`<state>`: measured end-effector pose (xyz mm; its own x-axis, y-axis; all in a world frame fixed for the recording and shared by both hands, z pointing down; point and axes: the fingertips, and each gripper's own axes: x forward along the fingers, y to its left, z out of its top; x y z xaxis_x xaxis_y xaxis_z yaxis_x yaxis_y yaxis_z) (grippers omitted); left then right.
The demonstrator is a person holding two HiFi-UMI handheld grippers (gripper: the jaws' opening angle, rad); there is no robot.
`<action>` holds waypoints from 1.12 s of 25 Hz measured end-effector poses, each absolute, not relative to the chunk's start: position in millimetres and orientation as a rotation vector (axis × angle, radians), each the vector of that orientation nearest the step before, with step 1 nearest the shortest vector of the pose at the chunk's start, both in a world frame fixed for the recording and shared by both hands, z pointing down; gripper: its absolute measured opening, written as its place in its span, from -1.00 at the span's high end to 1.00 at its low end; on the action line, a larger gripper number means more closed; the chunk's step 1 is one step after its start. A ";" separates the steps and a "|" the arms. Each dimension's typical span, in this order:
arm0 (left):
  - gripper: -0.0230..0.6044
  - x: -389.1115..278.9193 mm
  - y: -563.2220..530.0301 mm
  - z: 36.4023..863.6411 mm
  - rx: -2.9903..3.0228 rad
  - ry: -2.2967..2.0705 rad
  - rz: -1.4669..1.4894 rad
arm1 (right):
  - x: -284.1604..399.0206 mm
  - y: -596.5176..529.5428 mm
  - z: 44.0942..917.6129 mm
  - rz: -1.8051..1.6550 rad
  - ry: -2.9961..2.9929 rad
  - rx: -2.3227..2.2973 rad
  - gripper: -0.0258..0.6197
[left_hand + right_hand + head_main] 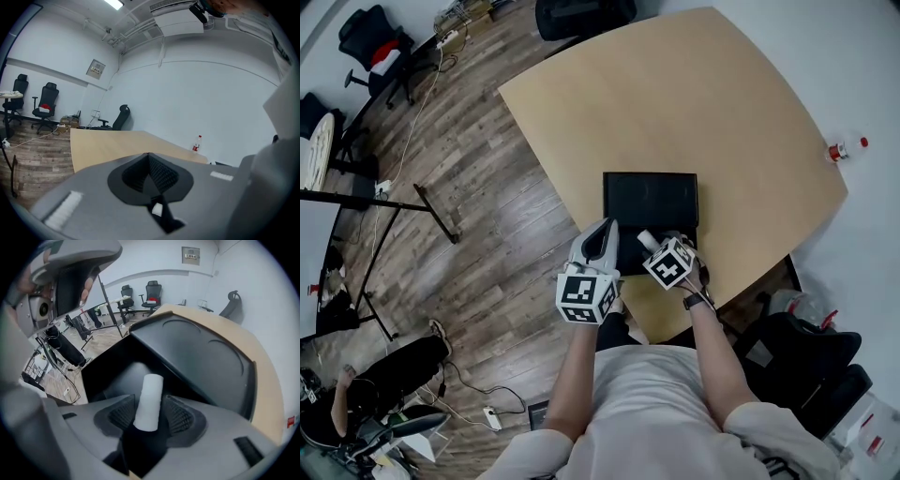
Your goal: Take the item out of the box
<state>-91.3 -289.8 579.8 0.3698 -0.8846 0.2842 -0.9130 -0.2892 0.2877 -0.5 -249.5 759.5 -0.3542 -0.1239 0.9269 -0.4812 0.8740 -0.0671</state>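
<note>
White cylinder: plain, no label or print on it. It sits in the dark cavity of the black box, at the box's near side, its long axis running the same way as the jaws.

Writing: square black-and-white markers on both gripper cubes. Wall plaque has print too small to read. Bottle has a red band, wording not legible.

Right gripper: pointed steeply down into the box, jaws spread wide. The cylinder stands between the ribbed pads, roughly centred. A dark gap shows along its right side, so nothing is gripped. Whether its left side touches the pad I cannot tell.

Left gripper: jaws closed together, pads meeting along one line, nothing between them. It points nearly level out over the table. In the head view it is just beside the box's near left corner, at the table's near edge.

Edges and room: the open lid, with two round pressings, rises on the far side of the cavity. The box is close to the table's near edge, in front of the person. Bare tabletop lies beyond the box and to both sides. The bottle stands well apart at the far right edge. Wood floor lies to the left, with office chairs by the wall.
</note>
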 end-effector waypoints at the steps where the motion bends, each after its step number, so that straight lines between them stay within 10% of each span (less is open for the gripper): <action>1: 0.91 -92.2 -289.3 580.1 2.234 -1.564 0.098 | -0.2 -250.1 761.1 0.392 -1.917 0.447 0.32; 28: 0.91 -93.8 -278.9 565.3 2.237 -1.564 0.088 | -8.8 -249.2 694.5 0.315 -2.036 0.569 0.50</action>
